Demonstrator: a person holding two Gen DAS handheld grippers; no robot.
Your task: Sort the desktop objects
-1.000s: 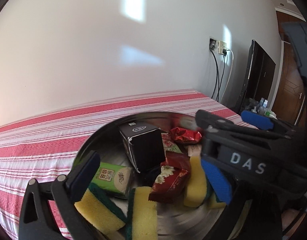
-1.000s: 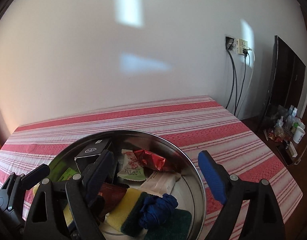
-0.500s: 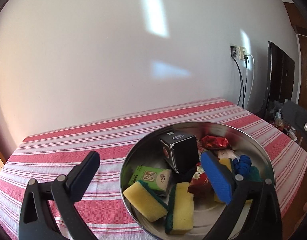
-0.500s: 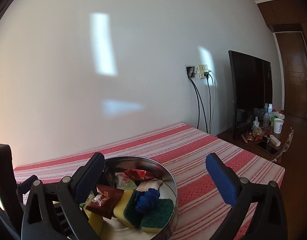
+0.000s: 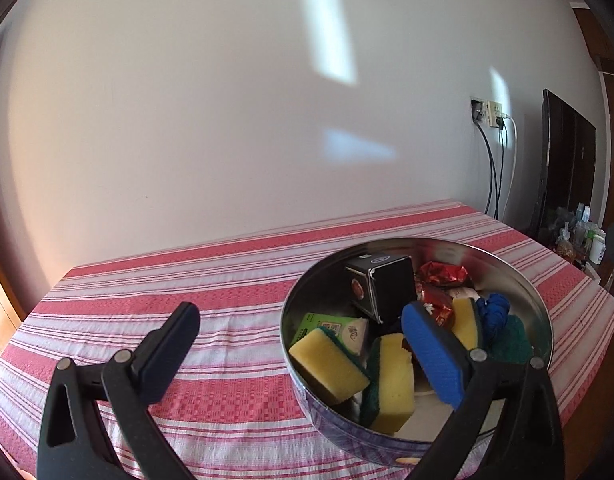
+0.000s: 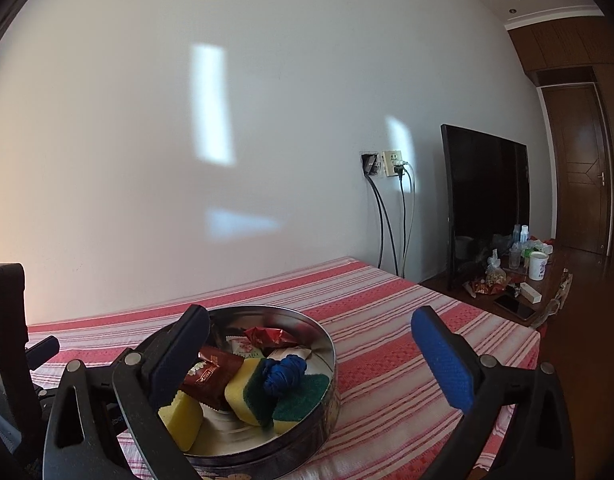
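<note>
Both claws have backed off from the round tin (image 5: 541,322) since a second ago; my left claw (image 5: 303,344) and right claw (image 6: 311,356) are spread wide, pinching nothing; sponges (image 5: 327,364), black box (image 5: 383,284) and snack packets (image 6: 211,372) sit inside the tin, ahead-right of left claw, ahead-left of right; striped cloth (image 5: 227,300) looks bare, so I'd judge sorting about finished.

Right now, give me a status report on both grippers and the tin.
Left gripper open, empty. Right gripper open, empty. Round metal tin on striped tablecloth, full: sponges, snack packets, black box, blue cord. Nothing blocking.
</note>
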